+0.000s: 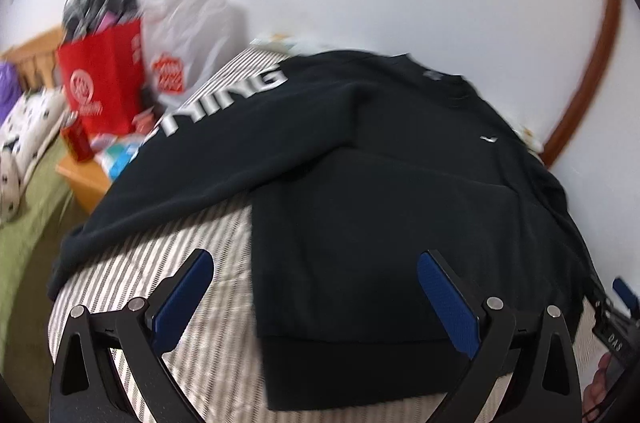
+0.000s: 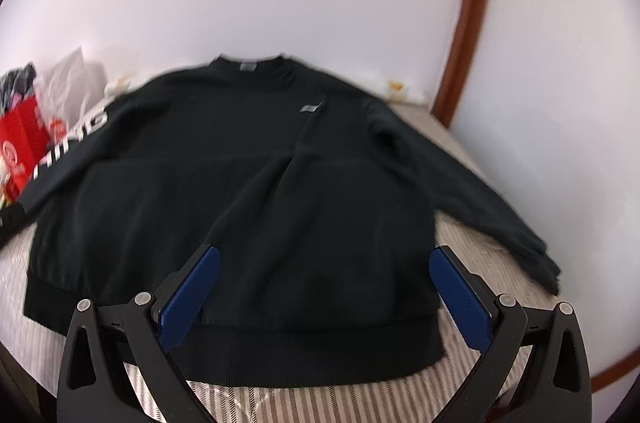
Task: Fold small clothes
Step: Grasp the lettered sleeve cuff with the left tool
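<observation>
Black sweatshirt (image 2: 248, 191) — flat, sleeves spread — white lettering on one sleeve

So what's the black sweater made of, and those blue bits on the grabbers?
The black sweater looks like soft matte knit, perhaps cotton fleece: no shine, and a ribbed band along the hem. The blue pads look like textured rubber or plastic: a fine dotted grain shows. The striped bed cover looks like woven cloth.
</observation>
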Available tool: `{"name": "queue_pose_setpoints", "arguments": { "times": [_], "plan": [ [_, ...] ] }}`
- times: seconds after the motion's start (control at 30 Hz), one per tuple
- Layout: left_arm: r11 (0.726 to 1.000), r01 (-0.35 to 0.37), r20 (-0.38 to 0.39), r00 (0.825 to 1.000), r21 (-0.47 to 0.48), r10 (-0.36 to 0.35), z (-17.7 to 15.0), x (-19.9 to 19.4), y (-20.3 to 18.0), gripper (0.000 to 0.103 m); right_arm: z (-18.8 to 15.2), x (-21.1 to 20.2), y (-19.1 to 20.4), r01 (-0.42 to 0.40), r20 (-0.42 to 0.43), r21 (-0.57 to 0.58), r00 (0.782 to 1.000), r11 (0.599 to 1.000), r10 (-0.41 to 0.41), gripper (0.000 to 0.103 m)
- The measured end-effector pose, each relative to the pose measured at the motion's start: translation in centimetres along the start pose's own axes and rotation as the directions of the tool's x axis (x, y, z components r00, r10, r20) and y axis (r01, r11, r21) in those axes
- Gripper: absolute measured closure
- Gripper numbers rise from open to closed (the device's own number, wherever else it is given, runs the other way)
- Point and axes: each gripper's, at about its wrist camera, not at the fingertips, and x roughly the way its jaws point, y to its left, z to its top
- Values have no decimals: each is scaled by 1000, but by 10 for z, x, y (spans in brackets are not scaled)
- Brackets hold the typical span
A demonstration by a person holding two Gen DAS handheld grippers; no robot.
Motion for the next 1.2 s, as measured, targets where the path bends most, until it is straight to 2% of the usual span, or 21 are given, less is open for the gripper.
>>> {"name": "queue_pose_setpoints", "arguments": {
  "times": [0.1, 0.17, 0.27, 0.47, 0.6, 0.7, 0.77, 0.87, 0.93, 0.97, 1.0, 1.03, 1.1, 1.2],
  "plan": [
    [997, -6, -29, 1000, -73, 3, -2, 14, 25, 1, -5, 21, -1, -39, -48, 26, 998, 999, 40, 0],
    [992, 15, -42, 999, -122, -20, -3, 22, 40, 1, -7, 32, -4, -65, -85, 63, 994, 996, 71, 1],
    [977, 39, -60, 997, -210, -53, -4, 35, 63, 2, -9, 41, -8, -138, -83, 102, 986, 985, 147, 1],
    [926, 89, 3, 996, -367, -94, -3, 48, 101, 7, -1, 49, -9, -93, -74, 113, 992, 989, 101, 4],
    [912, 115, 45, 993, -395, -106, 3, 53, 111, 7, 2, 60, -6, -47, -109, 96, 992, 994, 58, 4],
    [899, 100, 68, 995, -427, -78, 8, 58, 117, 13, 1, 66, -3, -7, -134, 77, 991, 997, 17, 4],
    [896, 74, 72, 996, -439, -47, 12, 61, 120, 19, 0, 68, -4, 6, -139, 70, 990, 998, 4, 4],
    [899, 18, 73, 997, -437, 16, 17, 67, 122, 35, -2, 68, -9, 8, -136, 69, 991, 998, 2, 4],
    [905, -40, 57, 996, -423, 70, 20, 71, 123, 56, -1, 68, -15, 15, -125, 69, 992, 998, -6, 4],
    [907, -72, 46, 994, -414, 99, 22, 74, 125, 63, 0, 68, -18, 23, -120, 66, 993, 998, -14, 4],
    [911, -111, 34, 990, -396, 136, 26, 77, 126, 78, 0, 67, -21, 34, -116, 64, 993, 997, -26, 4],
    [917, -131, 25, 988, -378, 152, 29, 79, 127, 87, 0, 67, -24, 44, -111, 65, 993, 997, -37, 4],
    [928, -156, 14, 985, -338, 171, 36, 79, 126, 91, 1, 69, -33, 48, -103, 74, 994, 996, -41, 4],
    [935, -163, 49, 981, -316, 187, 51, 64, 118, 93, 1, 73, -48, 26, -95, 108, 995, 994, -15, 4]
  ]
}}
